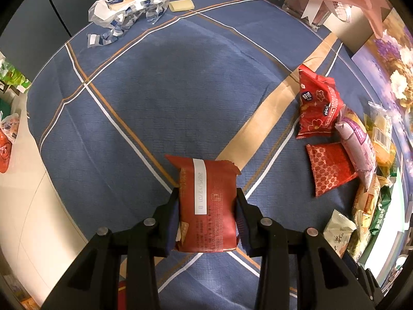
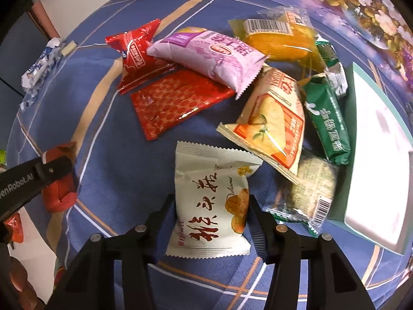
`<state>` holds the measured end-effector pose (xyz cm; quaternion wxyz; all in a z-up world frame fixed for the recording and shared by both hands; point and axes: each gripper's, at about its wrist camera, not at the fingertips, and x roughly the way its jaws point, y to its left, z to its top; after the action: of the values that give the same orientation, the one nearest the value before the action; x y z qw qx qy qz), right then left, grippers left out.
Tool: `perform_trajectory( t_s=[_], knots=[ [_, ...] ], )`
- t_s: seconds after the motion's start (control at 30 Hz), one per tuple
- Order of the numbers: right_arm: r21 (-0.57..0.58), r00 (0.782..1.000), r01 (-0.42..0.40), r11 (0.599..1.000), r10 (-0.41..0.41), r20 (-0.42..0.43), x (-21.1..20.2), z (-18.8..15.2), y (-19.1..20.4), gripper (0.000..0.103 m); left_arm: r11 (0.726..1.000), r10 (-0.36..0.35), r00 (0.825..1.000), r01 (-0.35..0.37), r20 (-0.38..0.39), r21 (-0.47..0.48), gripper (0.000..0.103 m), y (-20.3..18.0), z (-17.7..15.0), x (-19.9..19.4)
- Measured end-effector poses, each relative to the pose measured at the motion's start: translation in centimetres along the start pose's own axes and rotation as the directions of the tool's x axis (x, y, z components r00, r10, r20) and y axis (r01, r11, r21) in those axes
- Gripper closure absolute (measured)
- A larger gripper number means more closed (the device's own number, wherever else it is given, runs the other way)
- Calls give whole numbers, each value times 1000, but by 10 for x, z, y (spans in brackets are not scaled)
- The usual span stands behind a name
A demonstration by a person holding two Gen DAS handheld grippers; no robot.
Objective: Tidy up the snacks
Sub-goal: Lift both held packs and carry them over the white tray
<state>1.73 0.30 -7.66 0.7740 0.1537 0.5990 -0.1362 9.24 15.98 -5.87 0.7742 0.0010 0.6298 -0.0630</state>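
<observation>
Hidden: lower ends of both held packets sit behind the black gripper arms; the pile's far packets (image 2: pixel 333 75) overlap, so their full outlines are hard to make out.
Cut off: the pale box (image 2: pixel 351 160) runs out of the right wrist view at the right edge.
Left gripper (image 1: pixel 207 206): closed on the dark red packet (image 1: pixel 207 204), pads pressing both of its long sides.
Dark red packet: held above the blue plaid cloth (image 1: pixel 160 98), long axis running away from the gripper, white date strip facing up.
Right gripper (image 2: pixel 210 211): jaws stand at either side of the white snack packet (image 2: pixel 211 201); whether the pads press it, I cannot tell.
White snack packet: lies on the cloth just beside the pile, long axis pointing away from the gripper, serrated top edge farthest.
Pile: purple packet (image 2: pixel 206 56) lies across the red patterned packet (image 2: pixel 178 100); green packet (image 2: pixel 327 124) beside the box.
Far corner: crumpled blue-and-white wrapper (image 1: pixel 126 7), well apart from the pile.
</observation>
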Motion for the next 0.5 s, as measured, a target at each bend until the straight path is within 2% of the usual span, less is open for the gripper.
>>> perform_trajectory(
  t_s=[0.23, 0.5],
  knots=[
    [53, 1000, -19, 998, 18, 11, -4, 0, -12, 48, 1000, -3, 1000, 2, 9, 21, 62, -4, -2, -3],
    [67, 997, -52, 996, 48, 54, -40, -18, -35, 48, 998, -24, 999, 22, 23, 56, 62, -12, -7, -14]
  ],
)
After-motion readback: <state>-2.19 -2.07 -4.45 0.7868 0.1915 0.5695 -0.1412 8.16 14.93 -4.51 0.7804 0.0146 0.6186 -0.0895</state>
